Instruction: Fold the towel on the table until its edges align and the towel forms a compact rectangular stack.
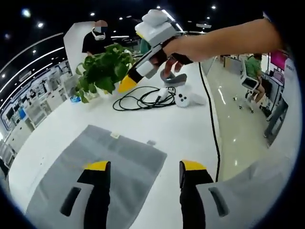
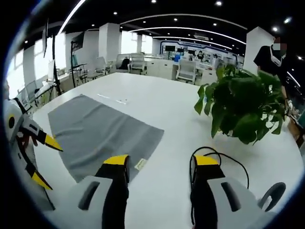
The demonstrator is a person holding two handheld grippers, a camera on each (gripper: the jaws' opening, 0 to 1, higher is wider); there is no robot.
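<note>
i see the grey towel [image 1: 100,176] lying flat and unfolded on the white worktop [image 1: 171,129], near its edge. my left gripper [image 1: 145,169] and right gripper [image 2: 159,164] both hover above it, jaws spread, holding nothing.

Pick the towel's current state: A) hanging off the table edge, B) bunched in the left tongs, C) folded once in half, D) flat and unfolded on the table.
D: the grey towel lies spread flat in a single layer on the white table, and both the left tongs and the right tongs stand open and off it.
</note>
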